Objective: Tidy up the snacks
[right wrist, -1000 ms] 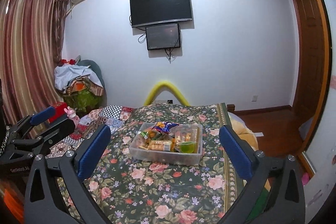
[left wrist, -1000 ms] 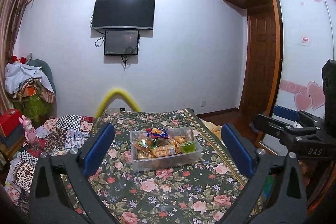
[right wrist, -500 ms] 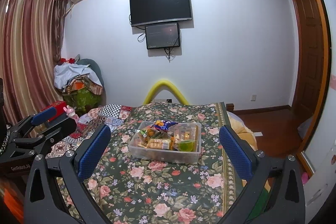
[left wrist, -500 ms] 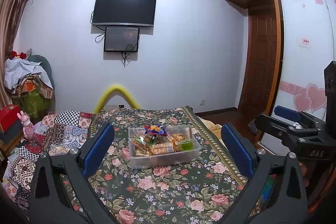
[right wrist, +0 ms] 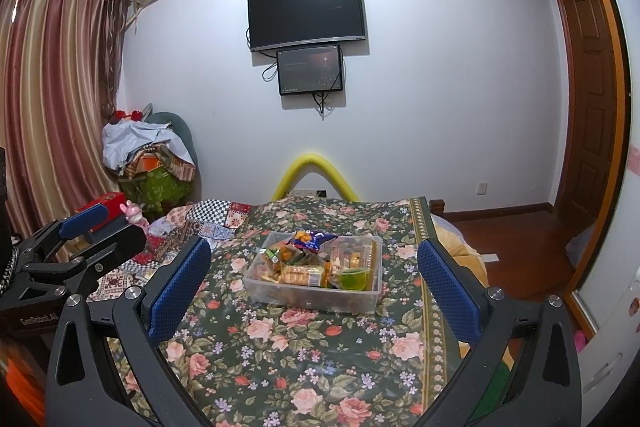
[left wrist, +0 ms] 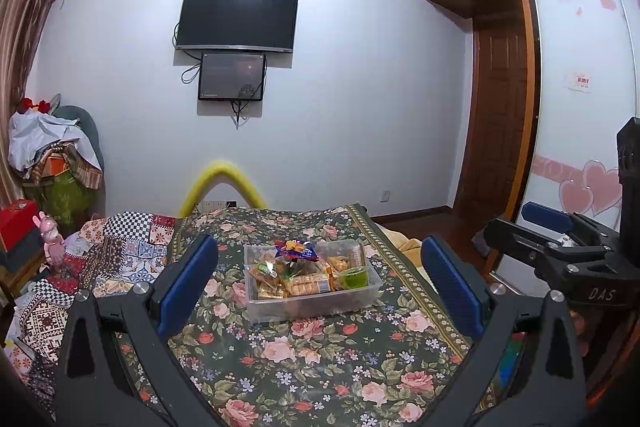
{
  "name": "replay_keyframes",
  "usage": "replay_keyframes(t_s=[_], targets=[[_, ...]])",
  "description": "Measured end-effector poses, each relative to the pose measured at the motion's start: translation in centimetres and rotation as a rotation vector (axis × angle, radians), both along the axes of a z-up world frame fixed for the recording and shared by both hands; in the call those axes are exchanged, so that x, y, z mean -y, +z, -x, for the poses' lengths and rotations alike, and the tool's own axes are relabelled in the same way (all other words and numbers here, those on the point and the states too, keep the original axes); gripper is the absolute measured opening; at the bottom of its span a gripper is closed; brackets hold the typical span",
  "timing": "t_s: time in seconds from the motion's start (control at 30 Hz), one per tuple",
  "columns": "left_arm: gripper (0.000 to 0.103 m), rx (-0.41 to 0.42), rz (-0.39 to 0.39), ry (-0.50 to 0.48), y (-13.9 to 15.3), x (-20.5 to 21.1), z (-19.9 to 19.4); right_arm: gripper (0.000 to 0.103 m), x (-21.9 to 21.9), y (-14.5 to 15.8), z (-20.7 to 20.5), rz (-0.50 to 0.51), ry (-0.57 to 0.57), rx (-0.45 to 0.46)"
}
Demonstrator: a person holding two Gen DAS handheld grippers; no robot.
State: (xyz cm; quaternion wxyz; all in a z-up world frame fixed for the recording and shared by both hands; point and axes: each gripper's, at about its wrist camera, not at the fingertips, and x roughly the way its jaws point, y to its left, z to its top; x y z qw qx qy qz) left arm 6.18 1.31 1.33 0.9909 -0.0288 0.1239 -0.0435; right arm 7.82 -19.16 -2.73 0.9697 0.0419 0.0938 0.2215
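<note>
Both views have tilted up a little since a second ago, so the bin sits lower in frame and more wall shows above it.

The left gripper [left wrist: 320, 283] hangs released, its two blue pads wide apart and holding nothing; the right gripper [right wrist: 316, 279] is likewise spread and empty. Each appears at the edge of the other's view, side by side above the near end of the bed.

One clear plastic bin [left wrist: 312, 303] rests on the floral cover [left wrist: 304, 359], well ahead of both grippers and framed between their pads. Snacks fill it: one blue chip bag [left wrist: 298, 249] on top, one cracker pack [left wrist: 310, 283] at the front, one green jelly cup [left wrist: 354, 277] at the front right corner, and several small wrapped packets too jumbled to count.

Beyond, one yellow foam arch [left wrist: 222, 183] stands at the bed's far end, and two dark screens [left wrist: 237, 19] hang stacked on the wall.
</note>
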Motion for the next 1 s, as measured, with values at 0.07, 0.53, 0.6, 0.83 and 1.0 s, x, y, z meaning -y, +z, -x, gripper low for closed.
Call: replay_keyframes(t_s=[0.07,0.53,0.6,0.83,1.0], targets=[[0.103,0.0,0.001,0.001,0.0,-0.04,0.01,0.103,0.01,0.01,0.0,0.0,-0.001,-0.001],[0.103,0.017,-0.012,-0.013,0.13,0.38,0.78,0.103,0.12,0.34,0.49,0.013,-0.003,0.003],[0.103,0.02,-0.016,-0.01,0.14,0.49,0.9,0.103,0.04,0.27,0.44,0.013,-0.003,0.002],[0.103,0.008,-0.008,-0.019,0.16,0.64,0.85,0.103,-0.03,0.24,0.4,0.014,0.0,0.0],[0.103,0.006,-0.002,-0.017,0.28,0.49,0.83,0.103,0.11,0.29,0.36,0.013,0.002,-0.001]])
